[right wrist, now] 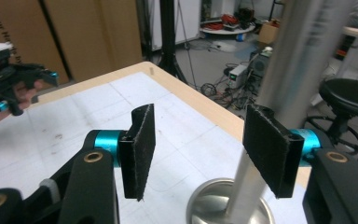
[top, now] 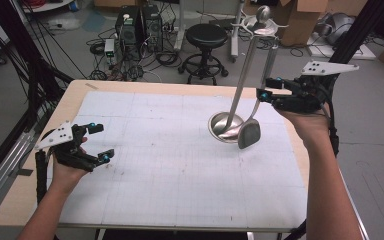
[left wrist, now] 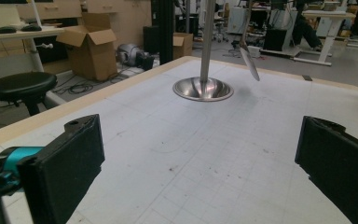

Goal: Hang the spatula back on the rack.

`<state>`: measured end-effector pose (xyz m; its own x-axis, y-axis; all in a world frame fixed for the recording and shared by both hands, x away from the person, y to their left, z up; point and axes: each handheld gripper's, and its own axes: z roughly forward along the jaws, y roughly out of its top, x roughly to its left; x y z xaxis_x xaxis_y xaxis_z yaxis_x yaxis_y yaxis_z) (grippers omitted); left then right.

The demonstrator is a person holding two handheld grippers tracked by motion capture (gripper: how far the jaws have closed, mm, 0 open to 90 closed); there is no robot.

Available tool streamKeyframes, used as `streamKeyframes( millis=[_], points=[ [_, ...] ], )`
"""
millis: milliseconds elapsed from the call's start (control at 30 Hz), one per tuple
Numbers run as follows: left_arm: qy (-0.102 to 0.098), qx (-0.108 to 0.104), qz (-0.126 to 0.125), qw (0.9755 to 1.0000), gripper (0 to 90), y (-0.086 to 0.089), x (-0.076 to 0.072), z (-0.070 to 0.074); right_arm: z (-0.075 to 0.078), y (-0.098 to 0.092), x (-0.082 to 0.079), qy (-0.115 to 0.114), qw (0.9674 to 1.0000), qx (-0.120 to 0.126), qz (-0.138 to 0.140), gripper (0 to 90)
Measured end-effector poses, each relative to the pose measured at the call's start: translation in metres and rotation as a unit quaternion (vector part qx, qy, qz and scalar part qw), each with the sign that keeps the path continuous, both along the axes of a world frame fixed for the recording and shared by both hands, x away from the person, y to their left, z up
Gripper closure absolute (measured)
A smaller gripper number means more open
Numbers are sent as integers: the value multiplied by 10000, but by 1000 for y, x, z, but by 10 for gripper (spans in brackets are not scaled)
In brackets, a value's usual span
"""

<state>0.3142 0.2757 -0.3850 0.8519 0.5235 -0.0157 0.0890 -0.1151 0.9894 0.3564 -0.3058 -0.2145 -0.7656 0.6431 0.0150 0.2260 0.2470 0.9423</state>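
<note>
We are working at the utensil stand [top: 243, 70], a steel pole rising from a round dished base [top: 225, 126] that is sitting on the gridded mat [top: 180, 165] toward the far right of the table [top: 40, 185]. A spatula [top: 250, 131] is hanging from one of the hooks at the top of the stand, its blade dangling just above the base on the near side, so the stand is keeping it upright and off the mat

We are holding the right gripper [top: 270, 89] up beside the hanging handle, level with its middle stretch. In the right gripper view its jaws are standing well apart with nothing between the pads [right wrist: 139, 150], and the pole is running behind the right-hand pad, not gripped. We judge that we are lining up to take the spatula by its handle, which is why the jaws are open at that height

We are resting the left gripper [top: 99, 142] low over the near left of the mat, well apart from the stand, jaws wide open and empty, presumably parked out of the way while the right hand is doing the reaching
</note>
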Motion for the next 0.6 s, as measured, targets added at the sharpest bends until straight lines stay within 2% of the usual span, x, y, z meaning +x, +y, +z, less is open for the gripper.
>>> streamKeyframes(
  millis=[233,400,600],
  points=[
    [-3,-34,9,10000,17,1,0,0,-3,13,-15,-234,9992,-188,269,394],
    [-25,-7,-13,10000,17,1,0,0,-12,21,-23,-406,9979,-264,421,367],
    [7,-13,-2,10000,17,1,0,0,-28,29,-30,-370,9974,-259,564,339]
  ],
)
